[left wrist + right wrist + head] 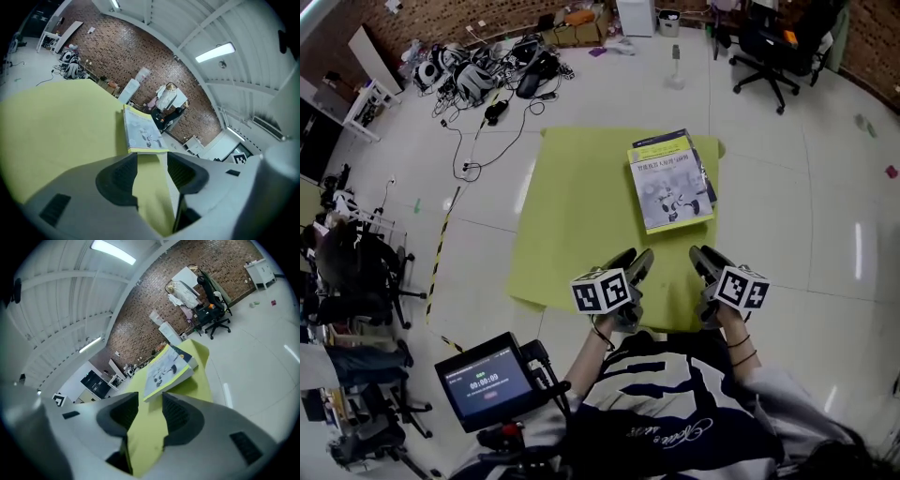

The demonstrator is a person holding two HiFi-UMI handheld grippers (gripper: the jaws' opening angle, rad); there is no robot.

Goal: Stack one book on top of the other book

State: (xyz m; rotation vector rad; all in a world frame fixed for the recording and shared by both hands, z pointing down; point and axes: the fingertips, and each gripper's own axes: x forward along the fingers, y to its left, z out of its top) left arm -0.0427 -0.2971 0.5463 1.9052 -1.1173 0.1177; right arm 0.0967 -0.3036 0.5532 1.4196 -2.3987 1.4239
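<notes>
top book [670,186] lies on lower book [709,184], far right of the surface [572,216]; left claw [633,260] and right claw [703,258] spread, empty, apart from it; a stray nudge could slide the skewed top book off.

Table cover [572,216]: plain yellow-green. Upper book [669,183]: the pale grey-white cover is printed with a black-and-white figure and headed by a yellow-green band. Lower book [710,184]: dark blue, seen only at the edge. Left gripper [635,259] and right gripper [701,253]: light grey shells, black ribbed pads [117,180], cubes patterned with black-and-white square markers. Floor [787,216]: glossy white tiles. Floor tape [439,248]: striped yellow and black. Wall [140,51]: red-brown brick. Shirt [675,412]: white, banded in navy.
</notes>
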